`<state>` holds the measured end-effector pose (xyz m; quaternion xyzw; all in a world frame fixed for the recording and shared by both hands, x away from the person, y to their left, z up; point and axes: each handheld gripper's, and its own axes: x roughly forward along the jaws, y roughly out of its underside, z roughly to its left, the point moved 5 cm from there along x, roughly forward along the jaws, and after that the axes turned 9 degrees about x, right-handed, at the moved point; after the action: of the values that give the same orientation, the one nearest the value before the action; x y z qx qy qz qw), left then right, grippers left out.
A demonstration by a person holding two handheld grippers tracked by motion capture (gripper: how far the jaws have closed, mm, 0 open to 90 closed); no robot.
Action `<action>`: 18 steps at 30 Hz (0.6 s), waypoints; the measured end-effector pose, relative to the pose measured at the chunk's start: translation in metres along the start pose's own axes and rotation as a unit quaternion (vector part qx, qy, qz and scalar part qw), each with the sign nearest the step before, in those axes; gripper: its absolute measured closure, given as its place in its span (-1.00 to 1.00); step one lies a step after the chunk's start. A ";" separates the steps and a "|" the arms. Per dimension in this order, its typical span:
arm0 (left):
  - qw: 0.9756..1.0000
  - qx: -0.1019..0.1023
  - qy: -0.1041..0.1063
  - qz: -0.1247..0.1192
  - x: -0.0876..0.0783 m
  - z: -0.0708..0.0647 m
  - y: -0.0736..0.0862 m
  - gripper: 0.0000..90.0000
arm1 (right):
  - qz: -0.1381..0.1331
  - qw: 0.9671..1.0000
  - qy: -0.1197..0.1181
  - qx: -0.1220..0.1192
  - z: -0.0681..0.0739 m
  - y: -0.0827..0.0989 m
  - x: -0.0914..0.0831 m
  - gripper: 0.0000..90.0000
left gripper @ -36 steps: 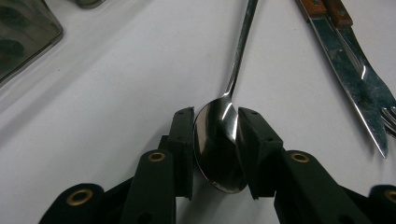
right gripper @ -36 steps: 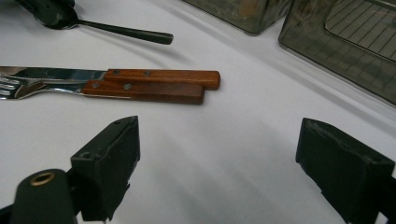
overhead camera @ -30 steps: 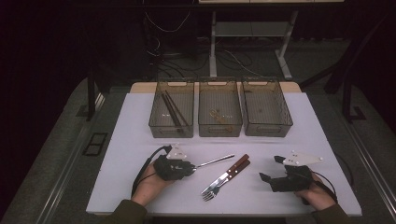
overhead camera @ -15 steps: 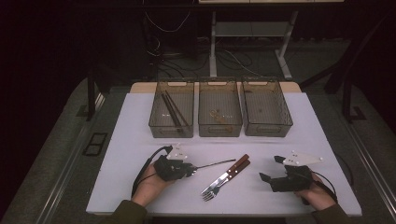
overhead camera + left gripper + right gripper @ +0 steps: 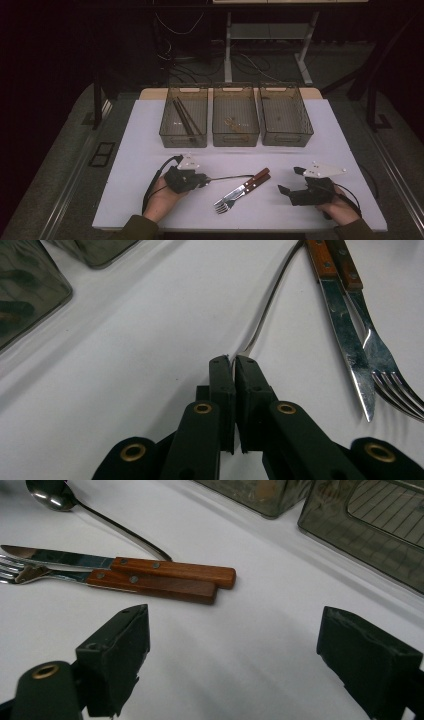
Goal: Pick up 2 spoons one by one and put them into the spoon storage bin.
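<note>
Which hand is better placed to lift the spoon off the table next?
Left. The left gripper has just closed on the spoon, pinching its thin metal end. The right gripper stands open, apart from it, beyond the knife and fork.

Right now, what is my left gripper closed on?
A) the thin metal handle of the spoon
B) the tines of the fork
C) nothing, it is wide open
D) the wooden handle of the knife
A: in the left gripper view the left gripper has its pads pressed together on the end of the spoon, apart from the knife and fork.
</note>
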<state>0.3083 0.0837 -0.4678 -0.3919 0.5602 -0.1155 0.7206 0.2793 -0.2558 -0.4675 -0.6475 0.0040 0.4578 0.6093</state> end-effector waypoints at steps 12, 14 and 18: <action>0.999 -0.011 -0.017 -0.028 -0.010 0.007 -0.002 0.92 | -0.001 1.000 0.002 0.001 0.001 0.000 0.000 -0.69; 0.999 -0.012 -0.020 -0.031 -0.012 0.008 -0.002 0.92 | -0.009 1.000 0.004 0.000 0.002 -0.002 0.000 -0.69; 0.999 -0.010 -0.022 -0.042 -0.015 0.011 -0.003 0.92 | -0.015 1.000 0.009 -0.001 0.003 -0.002 0.004 -0.69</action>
<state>0.3137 0.0958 -0.4539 -0.4248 0.5283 -0.1315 0.7233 0.2808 -0.2506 -0.4673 -0.6525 -0.0004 0.4428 0.6150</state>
